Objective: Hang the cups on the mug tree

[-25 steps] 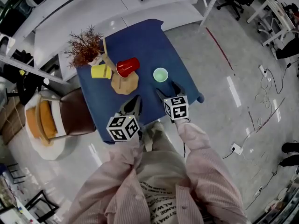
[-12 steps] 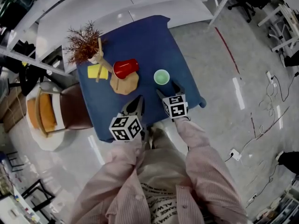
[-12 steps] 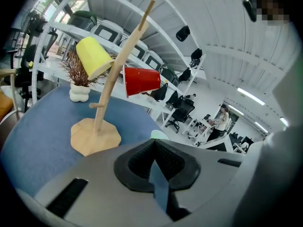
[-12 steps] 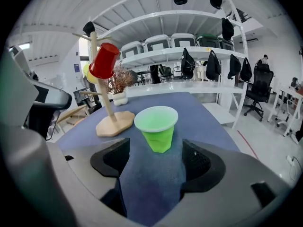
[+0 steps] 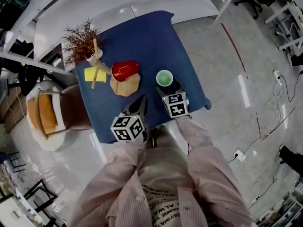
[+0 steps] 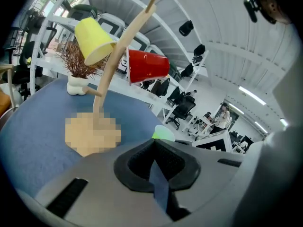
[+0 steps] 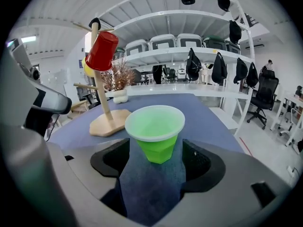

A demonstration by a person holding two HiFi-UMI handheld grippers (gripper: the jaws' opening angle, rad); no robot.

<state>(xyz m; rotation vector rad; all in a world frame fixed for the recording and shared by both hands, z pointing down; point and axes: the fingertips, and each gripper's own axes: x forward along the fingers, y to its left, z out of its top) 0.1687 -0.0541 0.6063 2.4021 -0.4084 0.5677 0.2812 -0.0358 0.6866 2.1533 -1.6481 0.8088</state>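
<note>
Open-plan lab or office: white rack shelving (image 7: 189, 53), storage bins (image 7: 163, 41), swivel chairs (image 7: 264, 93), glossy grey floor (image 5: 227, 79)

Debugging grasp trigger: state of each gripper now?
Left gripper: shut, empty.
Right gripper: open, green plastic cup standing between its jaws, not gripped.

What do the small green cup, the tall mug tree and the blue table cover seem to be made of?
Small green cup: probably thin plastic, translucent; light glows through its wall.
Tall mug tree: apparently bare pale wood, matt, no shine on post or base.
Blue table cover: likely cloth; its surface looks fuzzy and matt.
</note>
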